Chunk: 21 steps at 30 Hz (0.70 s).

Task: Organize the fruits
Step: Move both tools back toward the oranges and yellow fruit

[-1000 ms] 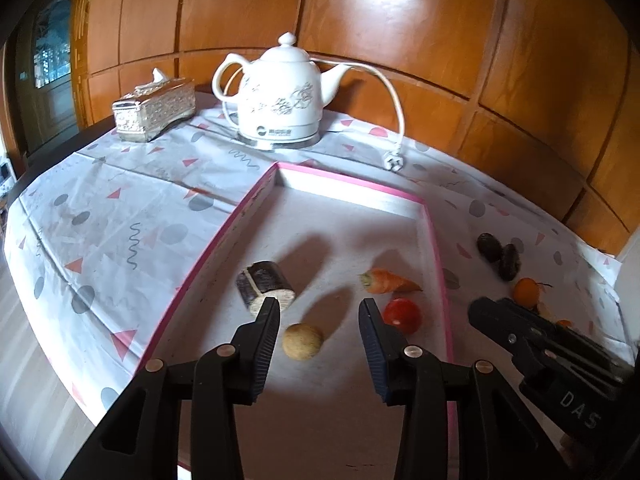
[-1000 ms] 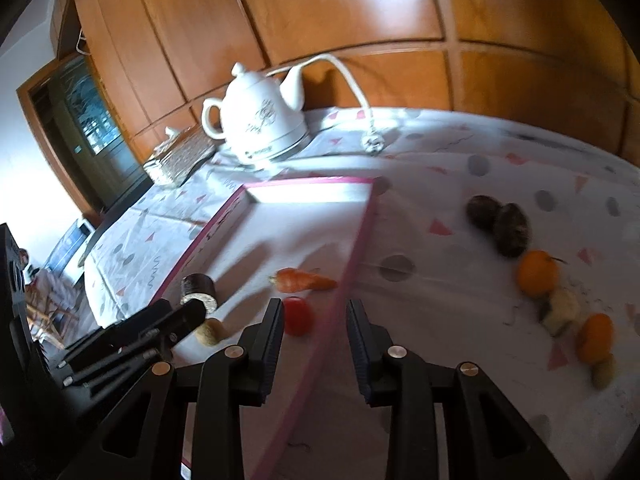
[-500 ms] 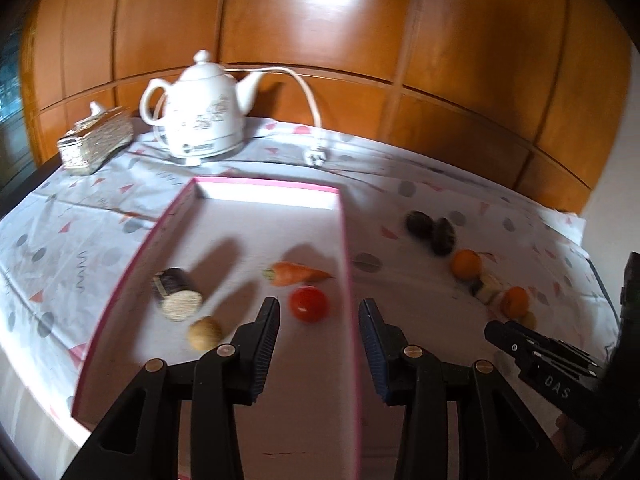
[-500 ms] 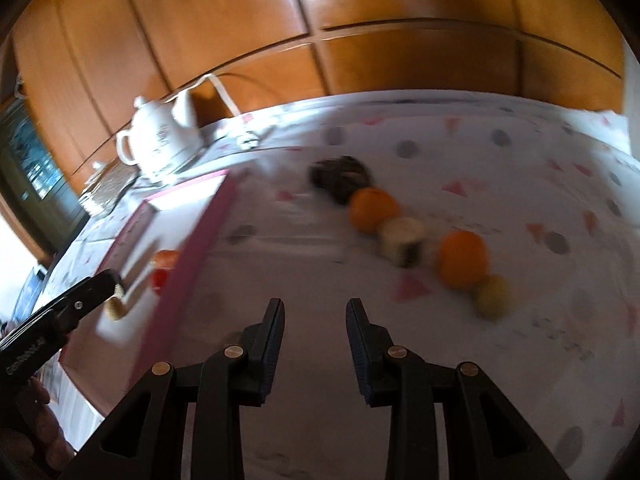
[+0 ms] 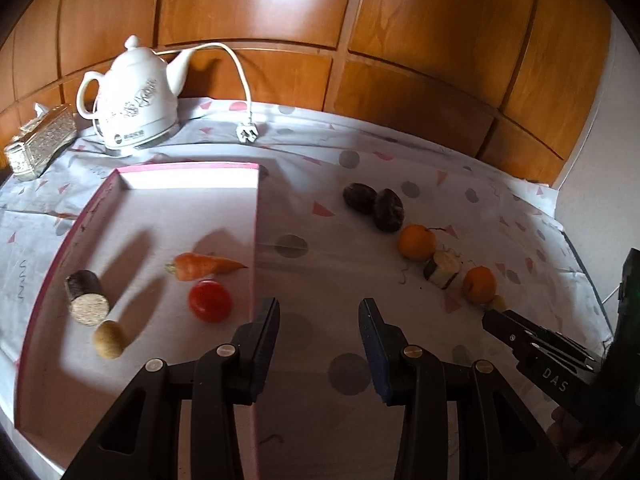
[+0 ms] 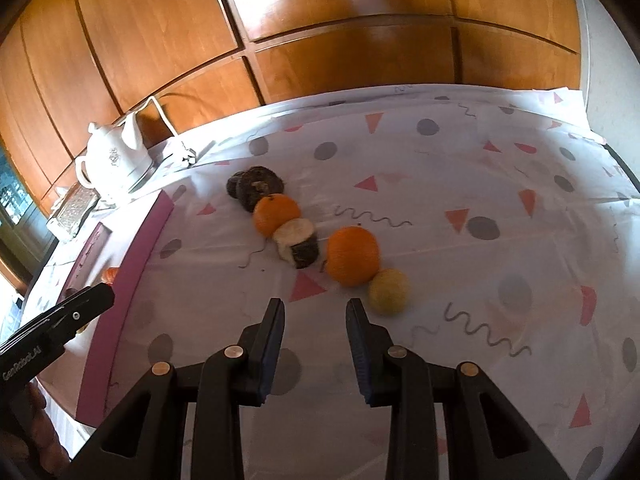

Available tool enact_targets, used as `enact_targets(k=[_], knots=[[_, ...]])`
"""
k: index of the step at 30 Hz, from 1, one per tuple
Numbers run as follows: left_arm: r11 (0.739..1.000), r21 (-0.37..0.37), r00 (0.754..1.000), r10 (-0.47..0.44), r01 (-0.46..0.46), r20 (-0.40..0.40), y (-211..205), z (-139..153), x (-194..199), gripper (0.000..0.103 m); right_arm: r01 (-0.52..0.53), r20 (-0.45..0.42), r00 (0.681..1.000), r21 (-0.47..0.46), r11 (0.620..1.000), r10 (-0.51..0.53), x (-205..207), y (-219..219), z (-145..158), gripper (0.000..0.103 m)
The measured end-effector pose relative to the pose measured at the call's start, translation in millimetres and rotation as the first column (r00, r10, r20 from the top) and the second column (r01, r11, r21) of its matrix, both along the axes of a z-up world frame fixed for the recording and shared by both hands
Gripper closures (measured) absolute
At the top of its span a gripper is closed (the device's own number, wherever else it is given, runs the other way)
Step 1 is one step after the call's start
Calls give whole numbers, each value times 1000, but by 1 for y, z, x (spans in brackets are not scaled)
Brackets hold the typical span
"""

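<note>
While both grippers hang above the patterned tablecloth (image 6: 500, 168), nothing is held. The left gripper (image 5: 318, 322) is parted and empty, just beside the pink tray's (image 5: 188, 168) right rim. The right gripper (image 6: 315, 322) is parted and empty near the cloth's front edge, just short of a small yellow fruit (image 6: 388, 291). An orange (image 6: 352, 255) is seen touching that fruit. Inside the tray a carrot (image 5: 202, 266) and a tomato (image 5: 210, 301) are noted near its right rim.
</note>
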<state>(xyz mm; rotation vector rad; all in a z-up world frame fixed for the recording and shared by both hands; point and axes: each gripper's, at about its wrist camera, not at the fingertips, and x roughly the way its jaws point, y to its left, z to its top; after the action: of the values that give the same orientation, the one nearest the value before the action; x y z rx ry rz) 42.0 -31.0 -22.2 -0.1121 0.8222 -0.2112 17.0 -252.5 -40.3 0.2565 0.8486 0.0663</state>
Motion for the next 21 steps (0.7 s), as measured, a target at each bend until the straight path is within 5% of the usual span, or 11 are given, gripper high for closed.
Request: enact_targets(k=[21], knots=[[995, 21, 994, -98, 99, -46, -38, -25, 8, 62, 54, 1, 999, -56, 997, -54, 4, -27, -7, 67]])
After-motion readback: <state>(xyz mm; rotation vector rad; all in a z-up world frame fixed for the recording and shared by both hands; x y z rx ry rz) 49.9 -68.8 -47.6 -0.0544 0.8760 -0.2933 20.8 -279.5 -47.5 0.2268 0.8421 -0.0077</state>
